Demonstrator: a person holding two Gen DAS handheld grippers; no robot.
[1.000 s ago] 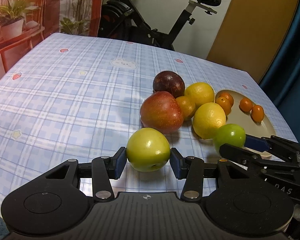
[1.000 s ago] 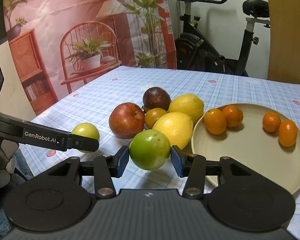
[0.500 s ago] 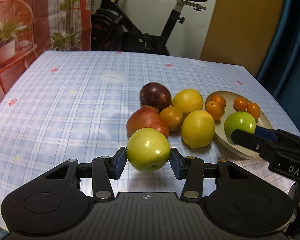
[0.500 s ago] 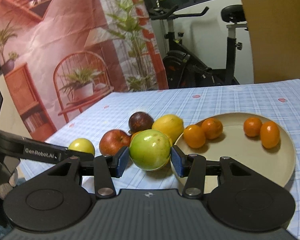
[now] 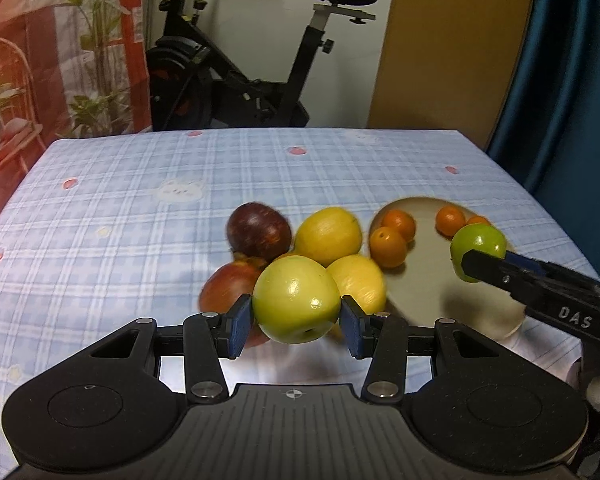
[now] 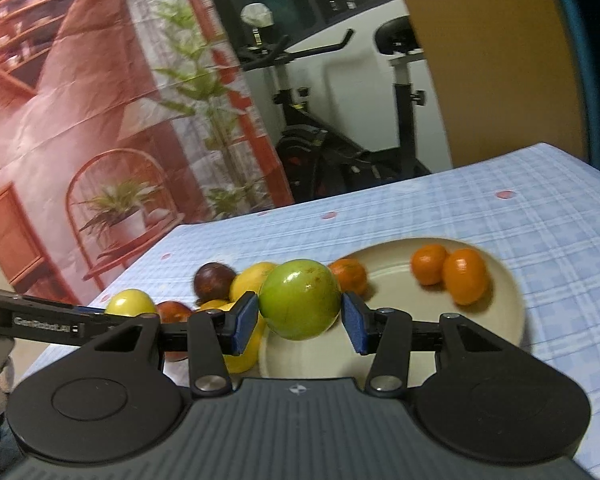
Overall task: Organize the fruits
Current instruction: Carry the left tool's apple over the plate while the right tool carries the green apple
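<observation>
tablecloth [image 5: 140, 208] blue plaid (pink dots) | exercise bike [image 5: 236, 80] behind

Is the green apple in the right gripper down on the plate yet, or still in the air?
In the air. The right gripper is shut on the green apple, holding it above the plate near its front rim.

Black exercise bike [image 5: 236, 72] stood behind the table [image 5: 140, 200] in blue checked cloth, white wall [image 5: 260, 12] beyond, red printed backdrop [image 6: 80, 80] with plants at left, tan panel [image 5: 452, 48], dark blue curtain [image 5: 572, 80] at right.
</observation>
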